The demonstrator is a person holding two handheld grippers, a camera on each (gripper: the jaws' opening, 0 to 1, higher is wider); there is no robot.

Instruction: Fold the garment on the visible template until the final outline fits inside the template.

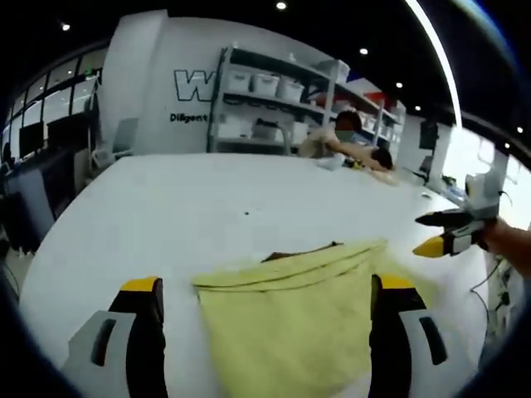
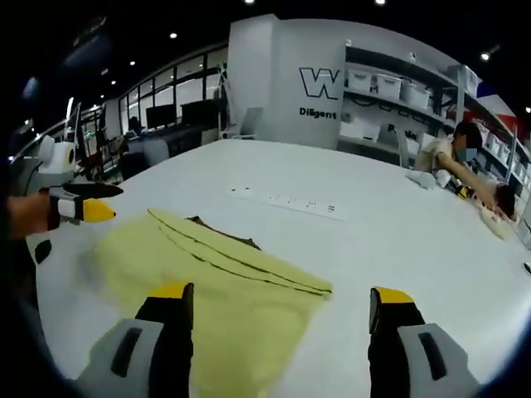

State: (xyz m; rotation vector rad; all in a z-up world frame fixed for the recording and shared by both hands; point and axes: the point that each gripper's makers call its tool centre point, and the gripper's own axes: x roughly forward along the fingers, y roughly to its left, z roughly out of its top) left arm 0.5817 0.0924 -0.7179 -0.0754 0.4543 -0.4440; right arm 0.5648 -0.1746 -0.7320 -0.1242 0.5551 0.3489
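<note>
Garment: yellow garment lies folded flat on the white table; in the left gripper view I see it running from centre toward 6 o'clock, between my jaws.
Garment in right gripper view: same cloth spreads from 9 o'clock to centre, stacked folded edges facing 1 o'clock.
Template: a dark sliver peeks out past the garment's far edge, at 12 o'clock of the cloth; also seen in the right gripper view. I cannot tell its outline.
Left gripper: left gripper has jaws spread wide, holding nothing, hovering over the cloth; it shows at 9 o'clock in the right gripper view, tips near together there.
Right gripper: right gripper jaws spread apart, empty; it appears at 3 o'clock in the left gripper view.
Around: power strip on the table beyond the cloth; shelving with bins at 12 o'clock; a person leaning on the table at 2 o'clock.
Obstructions: nothing lies on the cloth.
</note>
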